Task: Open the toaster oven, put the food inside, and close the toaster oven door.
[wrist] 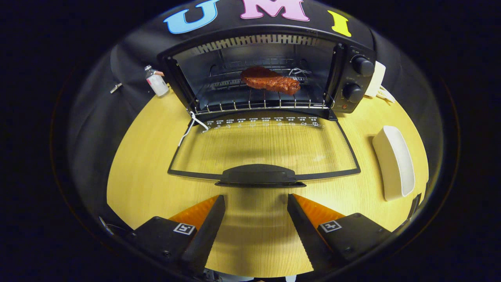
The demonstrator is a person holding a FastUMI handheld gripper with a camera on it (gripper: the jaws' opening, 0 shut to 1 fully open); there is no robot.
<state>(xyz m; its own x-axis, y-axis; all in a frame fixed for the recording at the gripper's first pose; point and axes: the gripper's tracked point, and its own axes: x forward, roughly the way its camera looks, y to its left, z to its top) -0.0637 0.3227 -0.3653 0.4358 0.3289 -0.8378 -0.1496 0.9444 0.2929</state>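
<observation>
So the round yellow wooden table has bare room around the black toaster oven, brown steak-like food on its rack, glass door dropped flat, gripper fingers spread empty just short of the door handle.

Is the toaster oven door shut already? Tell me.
No: the glass door lies folded down flat, the steak sits on the rack, and the open gripper holds nothing.

The claw hangs spread wide with nothing between its fingers, just short of the handle of the toaster oven door, which lies folded flat over the yellow worktop. Beyond, inside the toaster oven, a brown steak rests on the wire rack. A white dish lies off to the right, and a small bottle stands left of the oven.
</observation>
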